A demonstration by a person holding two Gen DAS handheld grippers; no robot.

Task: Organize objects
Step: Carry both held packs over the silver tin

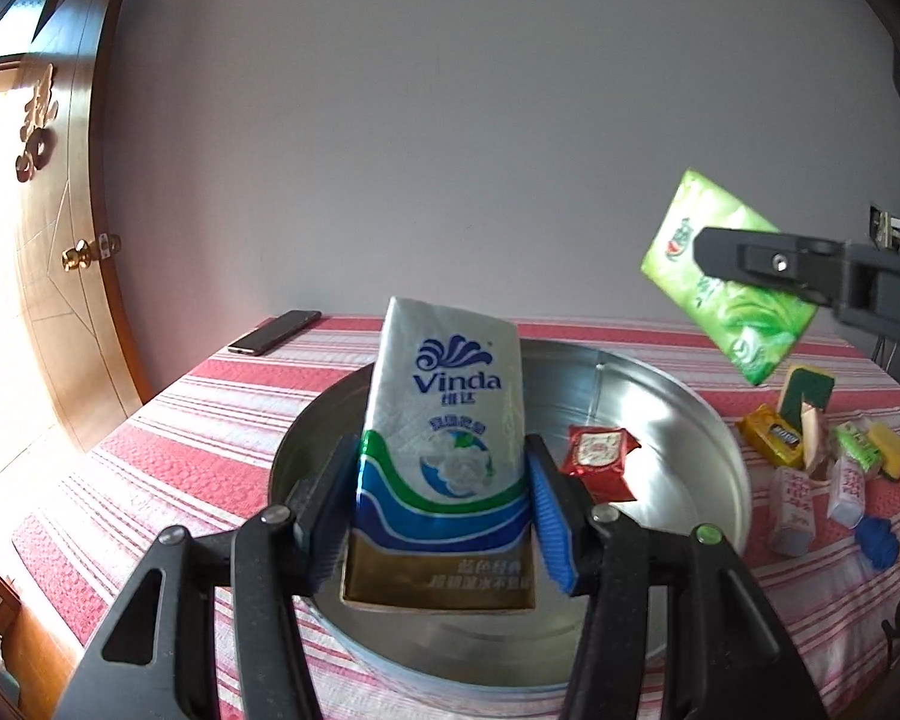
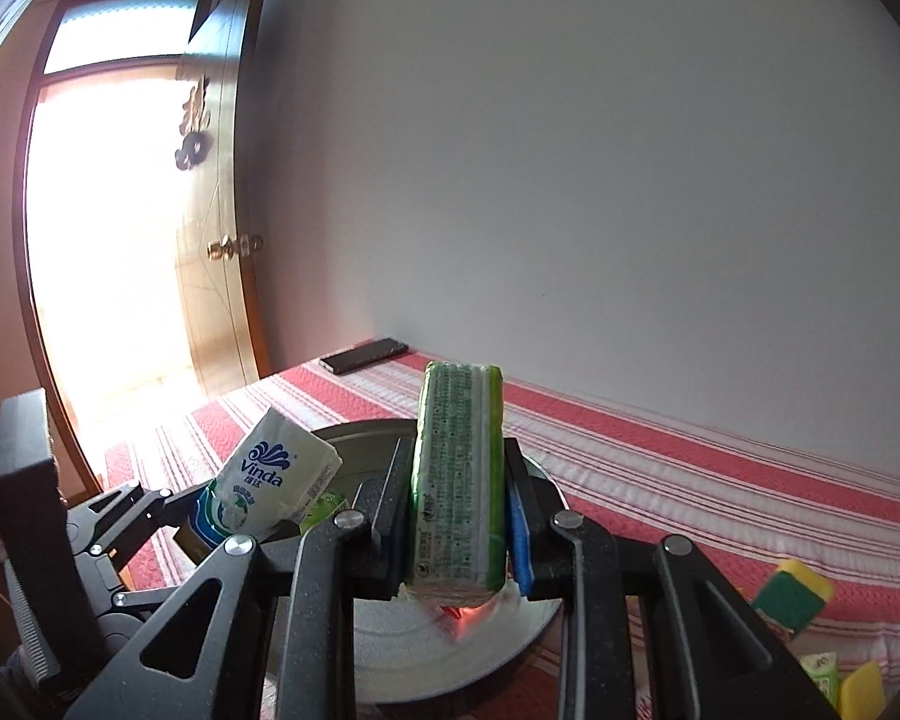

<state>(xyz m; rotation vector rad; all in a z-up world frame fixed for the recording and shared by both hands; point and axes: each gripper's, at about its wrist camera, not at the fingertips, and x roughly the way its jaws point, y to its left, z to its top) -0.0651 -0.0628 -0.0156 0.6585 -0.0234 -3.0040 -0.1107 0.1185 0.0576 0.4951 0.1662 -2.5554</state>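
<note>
Tissue packs are held clamped over the metal basin [image 1: 714, 420], presumably for deposit: Vinda pack [image 1: 447, 450] in left gripper [image 1: 444, 516], green pack [image 2: 457, 480] in right gripper [image 2: 457, 522], loose items [image 1: 822, 456] at 3 o'clock.

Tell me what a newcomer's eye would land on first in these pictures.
First, the white and blue Vinda tissue pack, clamped in the left hand-held gripper over the round metal tray. Next, the green tissue pack, gripped by the right hand-held gripper above the red striped tablecloth.

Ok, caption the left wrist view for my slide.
Left gripper holds a Vinda tissue pack over the metal basin; right gripper lifts a green pack.
</note>
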